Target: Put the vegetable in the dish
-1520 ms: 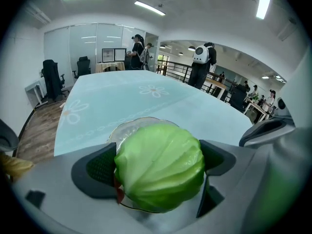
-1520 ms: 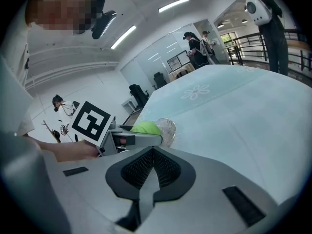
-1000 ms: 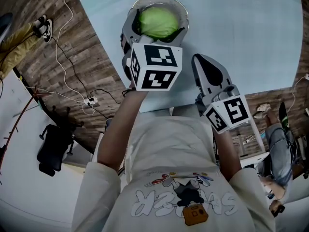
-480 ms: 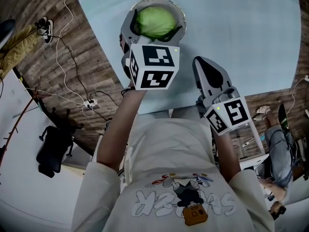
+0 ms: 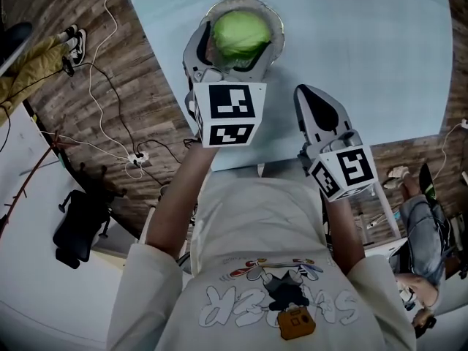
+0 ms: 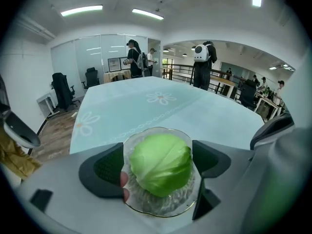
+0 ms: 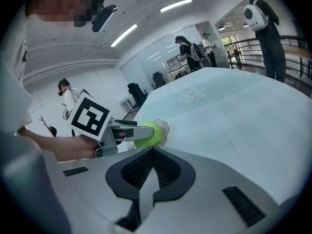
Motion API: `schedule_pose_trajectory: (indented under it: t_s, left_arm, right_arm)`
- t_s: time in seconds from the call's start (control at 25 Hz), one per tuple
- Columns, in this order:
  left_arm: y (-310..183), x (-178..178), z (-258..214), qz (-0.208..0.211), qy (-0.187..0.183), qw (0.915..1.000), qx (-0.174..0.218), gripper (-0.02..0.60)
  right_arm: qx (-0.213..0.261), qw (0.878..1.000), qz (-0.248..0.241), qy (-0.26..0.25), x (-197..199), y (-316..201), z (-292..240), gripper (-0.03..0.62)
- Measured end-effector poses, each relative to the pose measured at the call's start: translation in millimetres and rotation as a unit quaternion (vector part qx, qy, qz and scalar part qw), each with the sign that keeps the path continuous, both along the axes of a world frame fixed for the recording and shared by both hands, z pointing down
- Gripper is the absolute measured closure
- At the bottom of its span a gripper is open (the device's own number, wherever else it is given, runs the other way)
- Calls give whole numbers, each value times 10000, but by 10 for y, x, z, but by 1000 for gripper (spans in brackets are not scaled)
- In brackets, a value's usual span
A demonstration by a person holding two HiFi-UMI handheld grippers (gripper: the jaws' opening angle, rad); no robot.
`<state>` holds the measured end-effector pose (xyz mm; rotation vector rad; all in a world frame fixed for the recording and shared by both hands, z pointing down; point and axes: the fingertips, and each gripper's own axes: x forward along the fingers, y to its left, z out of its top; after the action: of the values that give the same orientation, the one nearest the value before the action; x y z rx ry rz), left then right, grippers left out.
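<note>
A round green cabbage (image 5: 240, 35) sits in a clear glass dish (image 5: 273, 19) near the left edge of the light blue table (image 5: 365, 50). My left gripper (image 5: 234, 55) straddles the dish, its jaws closing, with the cabbage (image 6: 163, 155) between them. Its black pads (image 6: 105, 172) stand to either side of the cabbage, and a gap shows on the left side. My right gripper (image 5: 311, 97) hovers over the table's near edge, to the right of the dish. It is shut with nothing in it, and its pads (image 7: 152, 152) meet. From there I see the cabbage (image 7: 147, 135) beyond the left gripper's fingers (image 7: 126, 127).
The table's curved left edge runs close by the dish. Below it lies wooden floor with cables and a power strip (image 5: 136, 152), and a black chair (image 5: 77, 225). Several people stand far off in the office behind the table (image 6: 134, 57).
My left gripper has tipped and drawn back slightly toward me while the cabbage stays in the dish. The right gripper has barely moved.
</note>
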<state>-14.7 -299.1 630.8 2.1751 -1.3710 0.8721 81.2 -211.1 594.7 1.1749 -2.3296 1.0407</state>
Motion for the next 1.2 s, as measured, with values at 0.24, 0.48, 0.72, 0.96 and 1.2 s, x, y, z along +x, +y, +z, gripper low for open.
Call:
schedule_pose_trajectory:
  t_s: [0.24,0.48,0.72,0.96,1.2]
  left_arm:
    - [97,-87,-163,-124,27,9993,345,241]
    - [376,-126,-573,-327,14,9974,639,425]
    - [708,-27,-954,-470,45,9954,831,570]
    - [1027,151,-1091,-357,173,9965,735,574]
    - [1217,250,-1346,-441,243,9950,863,574]
  right_arm:
    - [247,9995,-209,-25,-102,31,-89,572]
    - [386,9987,-317,-87,-99,114,-351,572]
    - [715,9963,-471,17,-89,178,-552,572]
    - [1009,9922,-725,-67,-185,250,-810,572]
    - [1306,9872,-908,-129,-149,280,-1035,572]
